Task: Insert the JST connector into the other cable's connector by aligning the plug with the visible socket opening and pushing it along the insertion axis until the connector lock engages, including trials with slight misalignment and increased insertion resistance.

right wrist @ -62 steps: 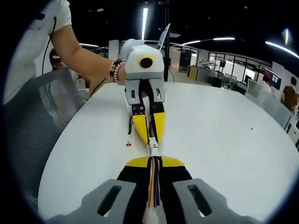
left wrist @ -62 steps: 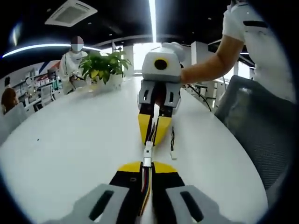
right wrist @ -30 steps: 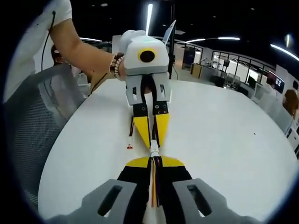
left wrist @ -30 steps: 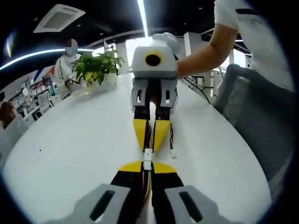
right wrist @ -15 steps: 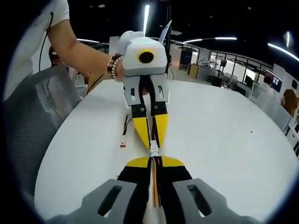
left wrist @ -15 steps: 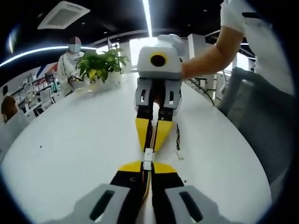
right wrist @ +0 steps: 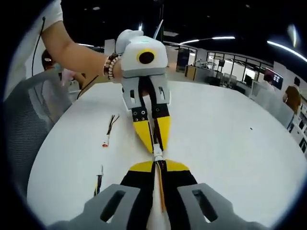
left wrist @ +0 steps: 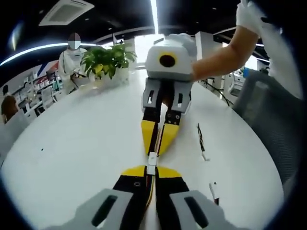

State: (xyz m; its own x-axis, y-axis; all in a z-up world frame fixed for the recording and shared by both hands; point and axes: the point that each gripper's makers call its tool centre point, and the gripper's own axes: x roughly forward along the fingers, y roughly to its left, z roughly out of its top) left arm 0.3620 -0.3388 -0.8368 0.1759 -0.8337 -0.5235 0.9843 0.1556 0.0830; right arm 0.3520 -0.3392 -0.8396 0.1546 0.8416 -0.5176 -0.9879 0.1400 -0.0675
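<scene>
Small white JST connector, mated

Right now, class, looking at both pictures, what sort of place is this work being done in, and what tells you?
Most likely an open-plan office. A large white table fills the foreground, with a potted plant on it, a grey mesh chair beside it, and glass-walled rooms under strip lights behind.

Right gripper: white housing, black jaws, yellow tips. Person wore white short sleeve, beaded bracelet.
</scene>
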